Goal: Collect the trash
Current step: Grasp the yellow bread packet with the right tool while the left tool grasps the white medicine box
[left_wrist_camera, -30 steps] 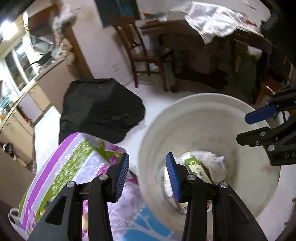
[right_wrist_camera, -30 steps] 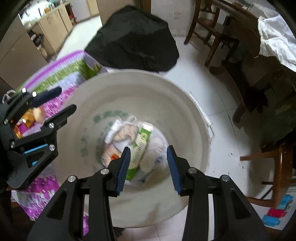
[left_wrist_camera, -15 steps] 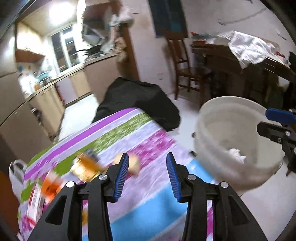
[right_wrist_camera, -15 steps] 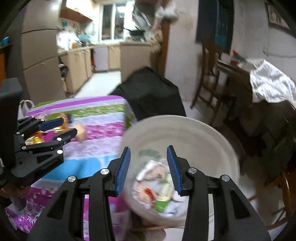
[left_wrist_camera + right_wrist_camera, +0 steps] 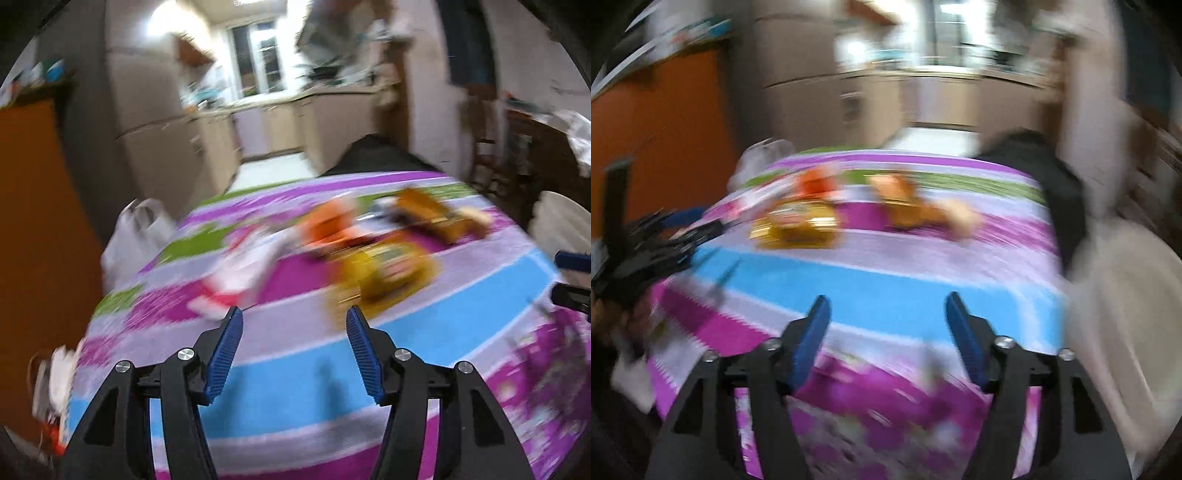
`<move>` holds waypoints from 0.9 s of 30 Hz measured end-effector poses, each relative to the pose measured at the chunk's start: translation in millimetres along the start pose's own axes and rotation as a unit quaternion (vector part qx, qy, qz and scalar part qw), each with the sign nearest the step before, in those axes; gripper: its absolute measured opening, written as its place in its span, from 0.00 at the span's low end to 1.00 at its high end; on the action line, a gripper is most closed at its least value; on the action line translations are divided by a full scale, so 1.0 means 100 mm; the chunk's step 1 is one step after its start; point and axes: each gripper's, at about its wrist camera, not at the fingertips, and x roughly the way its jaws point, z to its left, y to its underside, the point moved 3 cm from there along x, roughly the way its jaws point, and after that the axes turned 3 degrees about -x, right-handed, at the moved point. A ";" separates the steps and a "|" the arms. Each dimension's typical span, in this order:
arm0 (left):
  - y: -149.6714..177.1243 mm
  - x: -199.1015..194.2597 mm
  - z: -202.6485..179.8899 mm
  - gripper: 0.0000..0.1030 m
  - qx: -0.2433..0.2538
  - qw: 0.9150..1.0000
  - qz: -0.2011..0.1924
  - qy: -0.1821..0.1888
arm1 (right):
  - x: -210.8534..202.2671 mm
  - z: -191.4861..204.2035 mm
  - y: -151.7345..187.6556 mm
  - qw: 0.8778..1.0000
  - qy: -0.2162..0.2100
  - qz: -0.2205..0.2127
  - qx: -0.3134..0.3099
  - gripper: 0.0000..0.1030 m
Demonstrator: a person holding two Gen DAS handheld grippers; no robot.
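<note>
Both views are heavily blurred. The left hand-held gripper [image 5: 293,345] hangs above the bench [image 5: 295,384], which is covered in a cloth striped purple, blue, green and white; its blue-padded jaws stand wide apart with nothing between them. The right hand-held gripper [image 5: 886,332] is likewise spread wide and holds nothing, over the near part of the same bench. The trash lies toward the far side of the cloth: a yellow wrapper [image 5: 384,280] just ahead of the left hand-held gripper, an orange wrapper [image 5: 328,229] touching it from behind, a red-and-white wrapper [image 5: 236,273] to its left, and brown wrappers [image 5: 436,218] farther right. A white bucket [image 5: 1123,295] stands just beside the bench's right edge.
</note>
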 end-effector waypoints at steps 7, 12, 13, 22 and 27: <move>0.10 -0.03 0.80 0.63 -0.062 0.997 0.017 -0.037 | 0.75 0.56 -0.80 0.965 -0.129 0.063 -0.220 0.90; -0.03 0.07 0.92 0.67 -0.066 0.997 0.032 -0.013 | 1.26 0.79 -0.95 0.912 -0.135 0.134 -0.363 0.90; -0.06 0.12 0.94 0.67 -0.064 0.997 0.037 -0.001 | 1.32 0.82 -0.91 0.901 -0.133 0.148 -0.384 0.84; -0.47 0.79 0.68 0.75 0.061 0.987 0.051 0.137 | 1.42 0.66 -0.78 0.928 -0.144 0.191 -0.285 0.44; -0.53 1.22 0.51 0.83 0.116 0.978 0.071 0.158 | 0.97 0.29 -0.47 0.978 -0.120 0.166 -0.048 0.44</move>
